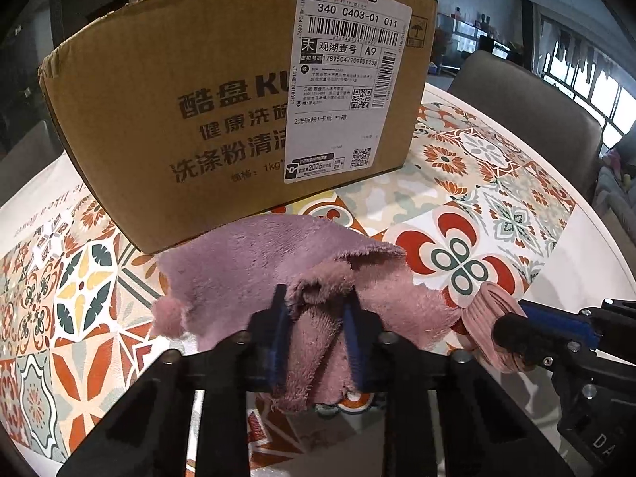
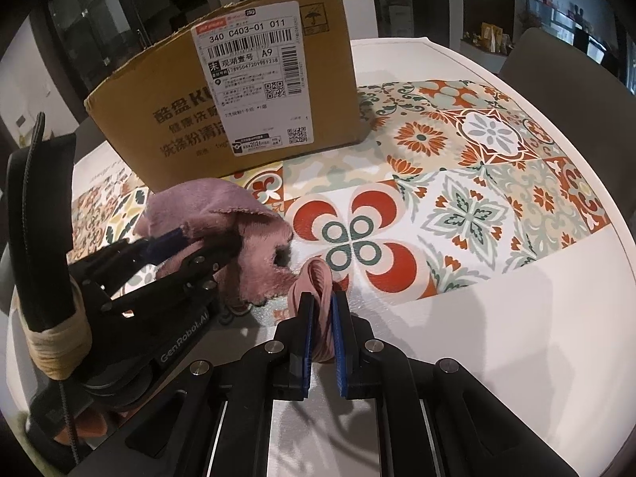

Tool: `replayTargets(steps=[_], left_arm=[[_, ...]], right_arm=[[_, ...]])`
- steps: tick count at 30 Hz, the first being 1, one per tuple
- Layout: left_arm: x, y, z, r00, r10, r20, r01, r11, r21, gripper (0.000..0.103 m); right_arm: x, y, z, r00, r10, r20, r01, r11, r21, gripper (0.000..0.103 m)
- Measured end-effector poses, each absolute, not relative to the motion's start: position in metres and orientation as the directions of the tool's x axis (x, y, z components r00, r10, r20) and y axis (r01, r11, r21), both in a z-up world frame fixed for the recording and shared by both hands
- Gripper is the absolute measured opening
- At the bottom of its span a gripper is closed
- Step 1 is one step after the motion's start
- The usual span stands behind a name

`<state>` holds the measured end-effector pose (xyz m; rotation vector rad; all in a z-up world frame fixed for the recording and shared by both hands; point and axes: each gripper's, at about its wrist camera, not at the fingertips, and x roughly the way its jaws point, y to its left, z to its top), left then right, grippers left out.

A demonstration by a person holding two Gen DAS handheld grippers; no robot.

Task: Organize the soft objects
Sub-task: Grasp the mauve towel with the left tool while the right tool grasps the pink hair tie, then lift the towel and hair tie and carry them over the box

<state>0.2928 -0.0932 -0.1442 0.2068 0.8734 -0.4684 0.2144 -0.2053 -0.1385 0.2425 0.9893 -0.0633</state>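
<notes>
A pink fleece sock (image 1: 254,274) is lifted above the patterned table mat (image 1: 497,183), just in front of a cardboard box (image 1: 206,119). My left gripper (image 1: 316,298) is shut on the sock's bunched middle. My right gripper (image 2: 319,306) is shut on the sock's ribbed pink cuff (image 2: 318,278). The cuff (image 1: 487,318) shows at the right of the left wrist view, held by the right gripper's fingers (image 1: 552,324). In the right wrist view the sock body (image 2: 238,234) hangs from the left gripper (image 2: 187,238).
The cardboard box (image 2: 238,99) with a white shipping label stands at the back of the white table (image 2: 516,318). A grey chair back (image 1: 528,111) is beyond the table's right edge. The mat (image 2: 477,183) stretches to the right.
</notes>
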Motion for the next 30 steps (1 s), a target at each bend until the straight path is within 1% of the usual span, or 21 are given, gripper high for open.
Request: replayTargets(steps=[1,3,11,30], left_arm=[[0.292,-0.094,-0.144,0.547,-0.313,-0.776,0.475,0.88,-0.021,0.02],[0.29,-0.093,-0.142,0.544,-0.323,-0.775,0.474,0.88,-0.033,0.018],[0.274,-0.08,-0.122,0.552,-0.37,-0.747,0.466,0.88,-0.092,0.017],[0.235,-0.054,-0.053,0.684,-0.381,-0.622,0.431,0.899,-0.077,0.017]], right_arm=[[0.213,-0.206,-0.137,0.552,0.057,-0.832,0.163,0.971,0.175,0.011],[0.211,-0.206,-0.134,0.557,0.061,-0.828,0.162,0.97,0.18,0.011],[0.205,-0.207,-0.119,0.592,0.081,-0.802,0.142,0.969,0.203,0.011],[0.184,-0.199,-0.063,0.708,0.098,-0.699,0.077,0.973,0.215,0.011]])
